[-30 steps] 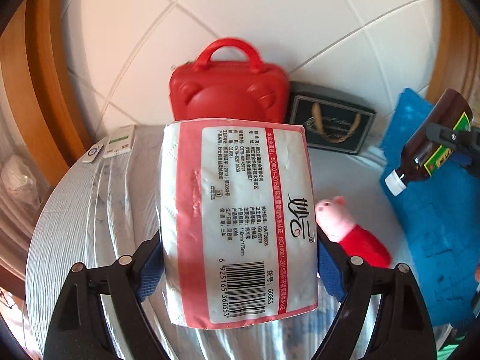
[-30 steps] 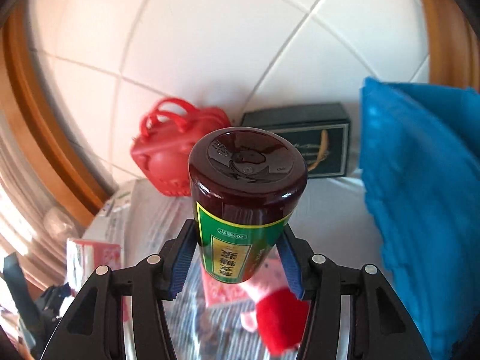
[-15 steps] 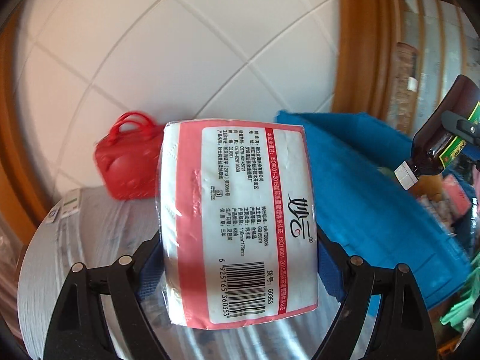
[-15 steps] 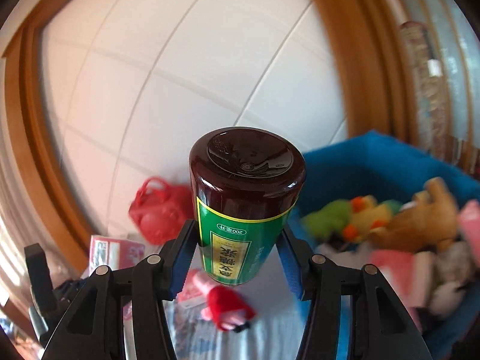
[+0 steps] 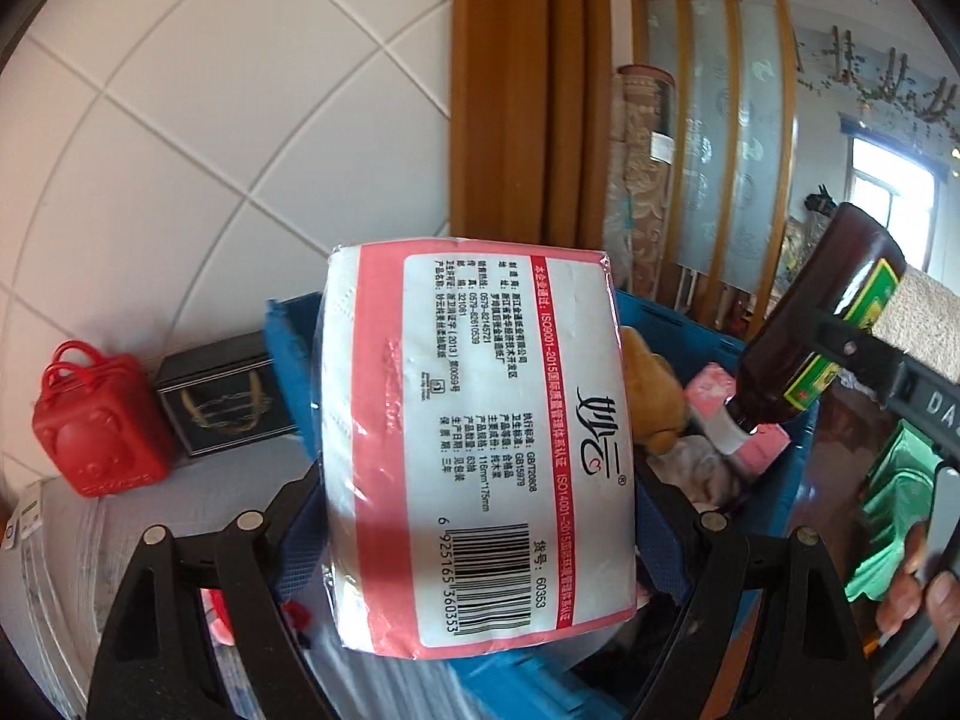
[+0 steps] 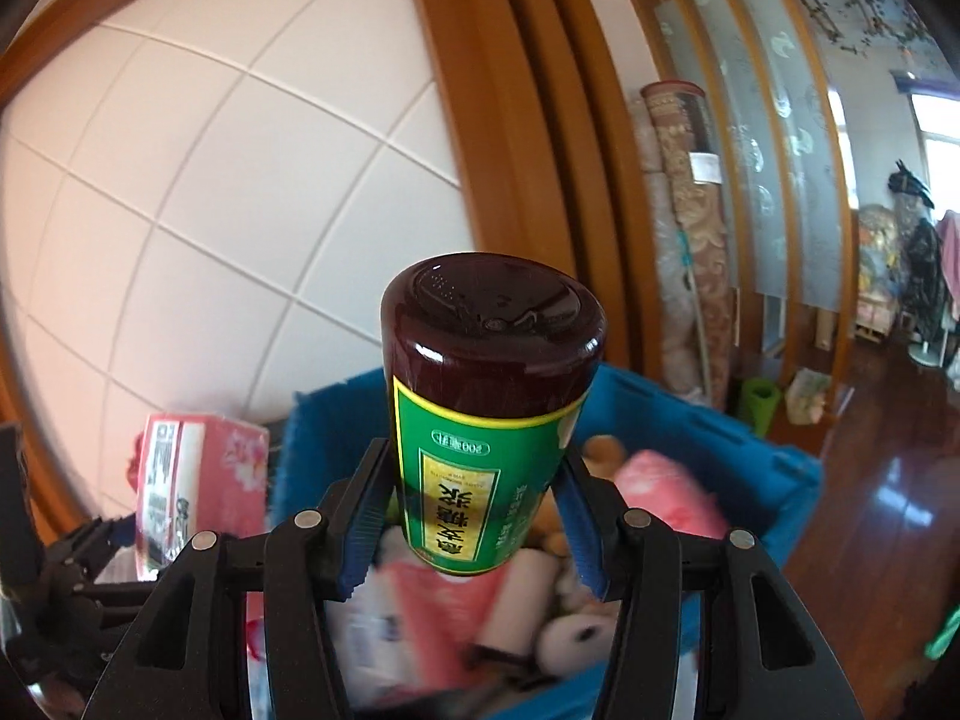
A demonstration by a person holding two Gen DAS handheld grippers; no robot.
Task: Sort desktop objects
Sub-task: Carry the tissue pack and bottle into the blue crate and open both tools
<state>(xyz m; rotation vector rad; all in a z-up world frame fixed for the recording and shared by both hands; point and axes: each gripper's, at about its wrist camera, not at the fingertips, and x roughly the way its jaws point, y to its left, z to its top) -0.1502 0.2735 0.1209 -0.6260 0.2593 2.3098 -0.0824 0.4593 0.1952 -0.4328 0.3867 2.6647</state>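
Observation:
My left gripper (image 5: 474,534) is shut on a pink-and-white pack of tissue paper (image 5: 480,438), held up in front of the blue bin (image 5: 774,516). My right gripper (image 6: 474,522) is shut on a dark brown bottle with a green label (image 6: 480,438), its base toward the camera and its white cap end pointing down over the bin (image 6: 732,438). In the left wrist view the same bottle (image 5: 822,324) hangs tilted at the right above the bin. In the right wrist view the tissue pack (image 6: 192,468) shows at the left in the other gripper.
The blue bin holds plush toys (image 5: 651,396), pink packs (image 6: 666,498) and rolls. A red toy bag (image 5: 90,420) and a black box (image 5: 222,396) stand against the tiled wall on the table (image 5: 78,546). A wooden frame (image 5: 510,90) and wood floor (image 6: 888,480) lie to the right.
Both grippers swung right and upward from over the table to over the blue bin, still holding the tissue pack and the bottle. The red bag and black box slid to the left of view.

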